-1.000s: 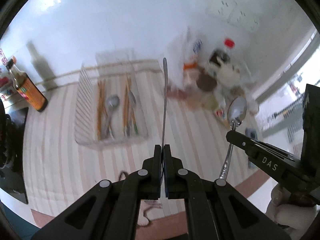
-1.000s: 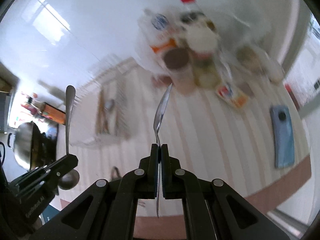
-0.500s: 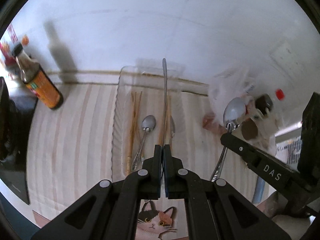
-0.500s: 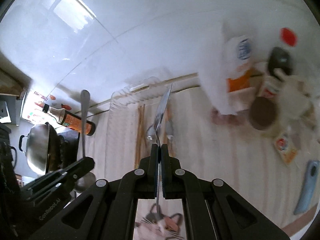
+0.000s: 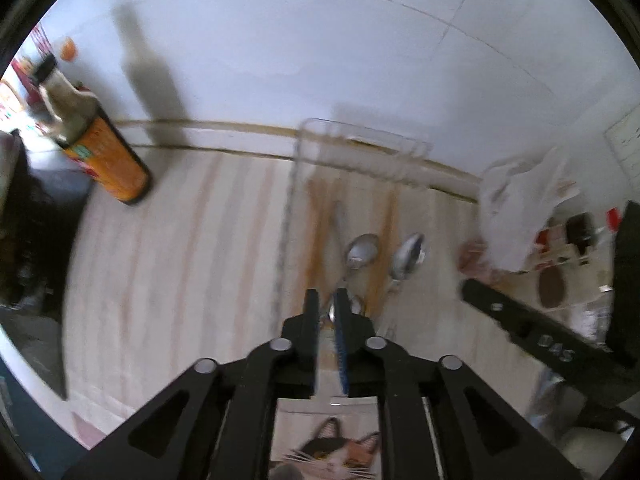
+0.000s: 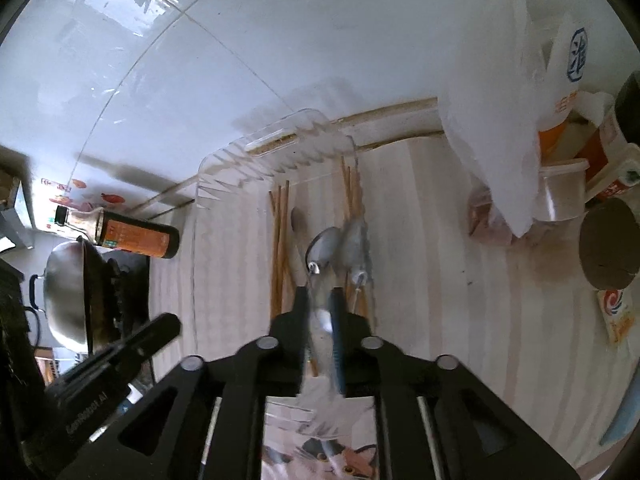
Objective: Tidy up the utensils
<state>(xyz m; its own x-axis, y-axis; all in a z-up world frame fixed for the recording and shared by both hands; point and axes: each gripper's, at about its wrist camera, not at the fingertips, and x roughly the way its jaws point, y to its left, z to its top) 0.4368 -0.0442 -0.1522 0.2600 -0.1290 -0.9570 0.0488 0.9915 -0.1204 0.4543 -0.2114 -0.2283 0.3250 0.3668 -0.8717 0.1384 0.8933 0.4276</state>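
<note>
A clear plastic tray (image 5: 294,200) lies against the white wall, holding wooden chopsticks (image 5: 318,220) and two spoons (image 5: 362,250) side by side. My left gripper (image 5: 326,306) hovers just over the tray's near end. Its jaws are opening, and a small bit of metal shows in the narrow gap. My right gripper (image 6: 320,304) is above the same tray (image 6: 280,134), jaws opening. A blurred spoon (image 6: 322,246) runs loosely from the gap forward into the tray, beside another spoon (image 6: 354,248) and chopsticks (image 6: 280,240). Each gripper shows in the other's view at the side.
A soy sauce bottle (image 5: 104,152) stands left of the tray, with a wok (image 6: 66,292) on a stove beyond it. To the right are a white plastic bag (image 6: 492,120), jars and packets (image 6: 608,248). A cat-print mat (image 5: 328,452) lies at the near edge.
Both grippers swept left from the bag and jars to above the tray and sank toward it. Their jaws have parted, and the spoons they gripped no longer stick up.
</note>
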